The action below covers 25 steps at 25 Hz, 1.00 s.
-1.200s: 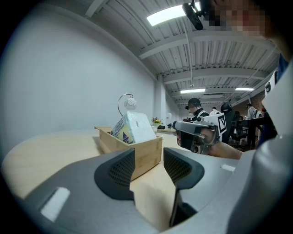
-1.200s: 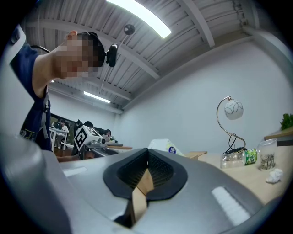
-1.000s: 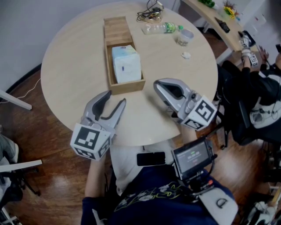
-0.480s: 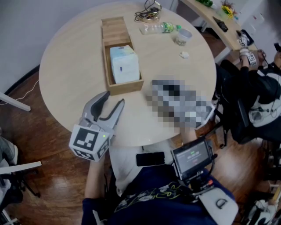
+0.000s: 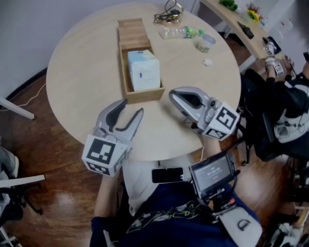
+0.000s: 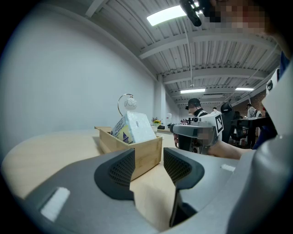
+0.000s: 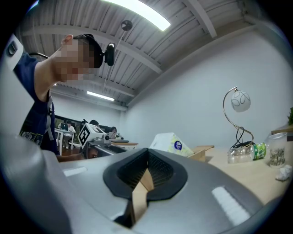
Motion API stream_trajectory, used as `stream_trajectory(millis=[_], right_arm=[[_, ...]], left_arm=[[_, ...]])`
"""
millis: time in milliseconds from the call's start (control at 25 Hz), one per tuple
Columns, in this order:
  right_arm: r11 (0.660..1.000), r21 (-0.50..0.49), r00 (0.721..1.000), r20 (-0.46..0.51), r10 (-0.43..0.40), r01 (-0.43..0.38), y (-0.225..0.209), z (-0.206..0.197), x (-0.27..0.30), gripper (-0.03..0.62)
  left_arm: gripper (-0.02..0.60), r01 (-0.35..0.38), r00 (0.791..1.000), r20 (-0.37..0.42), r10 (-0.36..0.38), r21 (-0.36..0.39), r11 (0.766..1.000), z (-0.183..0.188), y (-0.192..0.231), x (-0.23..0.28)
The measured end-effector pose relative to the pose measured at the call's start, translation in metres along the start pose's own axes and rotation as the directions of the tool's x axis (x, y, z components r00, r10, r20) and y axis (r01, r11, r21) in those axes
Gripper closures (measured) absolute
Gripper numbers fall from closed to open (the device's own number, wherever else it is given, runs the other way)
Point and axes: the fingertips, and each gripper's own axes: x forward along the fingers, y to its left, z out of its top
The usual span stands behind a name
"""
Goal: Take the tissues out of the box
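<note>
A long wooden box (image 5: 126, 87) lies on the round table (image 5: 77, 72). A white and pale-blue tissue pack (image 5: 143, 71) stands in the box's near end, tilted. My left gripper (image 5: 132, 107) is open and empty, just short of the box's near left corner. In the left gripper view the box (image 6: 145, 155) and the tissue pack (image 6: 135, 128) lie straight ahead of the left gripper (image 6: 149, 165). My right gripper (image 5: 173, 94) is shut with nothing in it, right of the box's near end. In the right gripper view the right gripper (image 7: 147, 161) has the tissue pack (image 7: 168, 142) beyond it.
At the table's far side lie a plastic bottle (image 5: 181, 32), a clear cup (image 5: 206, 42), a tangle of cables (image 5: 169, 14) and a small white scrap (image 5: 207, 62). A phone (image 5: 167, 174) and a screen device (image 5: 212, 172) sit on the person's lap. Another person's arm (image 5: 277, 72) is at the right.
Both grippers keep their places near the box. Only the head view has shifted slightly.
</note>
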Motion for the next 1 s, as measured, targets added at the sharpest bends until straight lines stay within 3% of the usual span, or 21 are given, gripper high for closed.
stream_trajectory(millis=[320, 800, 1000], right_arm=[[1.000, 0.003, 1.000, 0.008, 0.015, -0.015, 0.0020, 0.0014, 0.0041, 0.592], [0.999, 0.013, 0.999, -0.032, 0.031, -0.031, 0.0075, -0.0063, 0.0071, 0.459], [1.000, 0.000, 1.000, -0.021, -0.005, 0.005, 0.0051, -0.0043, 0.0056, 0.448]], left_arm=[[0.380, 0.003, 1.000, 0.001, -0.003, -0.001, 1.000, 0.0007, 0.0011, -0.0006], [0.380, 0.019, 1.000, 0.002, -0.019, 0.001, 1.000, -0.0001, -0.0009, 0.0018], [0.380, 0.024, 1.000, 0.001, -0.024, 0.015, 1.000, -0.0026, 0.0023, 0.0004]])
